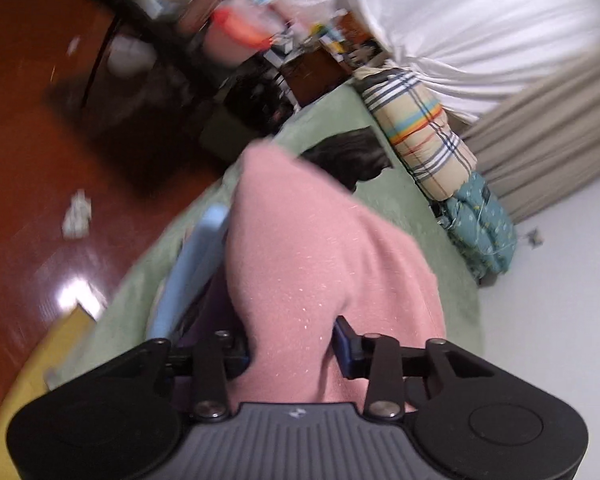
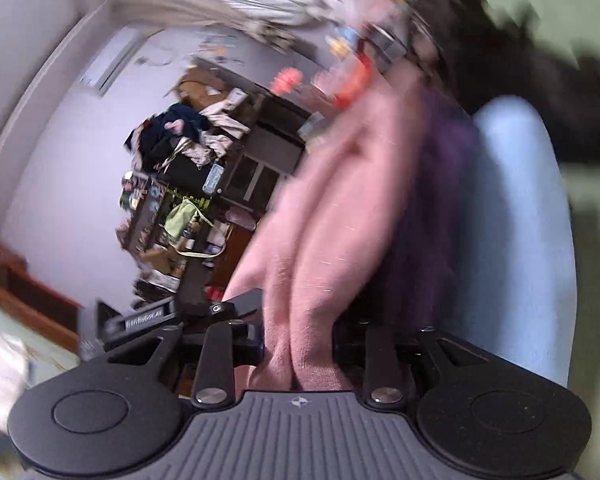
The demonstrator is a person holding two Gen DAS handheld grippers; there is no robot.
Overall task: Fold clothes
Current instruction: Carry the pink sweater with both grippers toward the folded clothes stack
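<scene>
Gripping the pink cloth [image 1: 320, 248] between its jaws, the left gripper [image 1: 292, 344] has fabric bunched tight against both pads, so it is closed on the garment rather than empty. Ahead of it the cloth rises and drapes forward over a green blanket [image 1: 400, 208], hiding most of what lies beyond; a pale blue piece [image 1: 196, 264] and something purple [image 1: 216, 300] sit just to its left, partly under the pink. A dark garment [image 1: 352, 156] lies farther ahead on the blanket. The right gripper [image 2: 298, 344] is likewise clamped on a gathered edge of the same pink cloth [image 2: 340, 208], two folds of it pinched together between the jaws, with the purple [image 2: 432, 200] and blue [image 2: 512, 220] pieces to its right. Holding the cloth at two points like this reads as lifting it by an edge so it hangs free and can be laid flat or doubled over; both views are smeared, which fits the cloth being carried. Judging from that, the fold itself is not yet made. The risk is the thick fabric slipping from one side and skewing the edge.
</scene>
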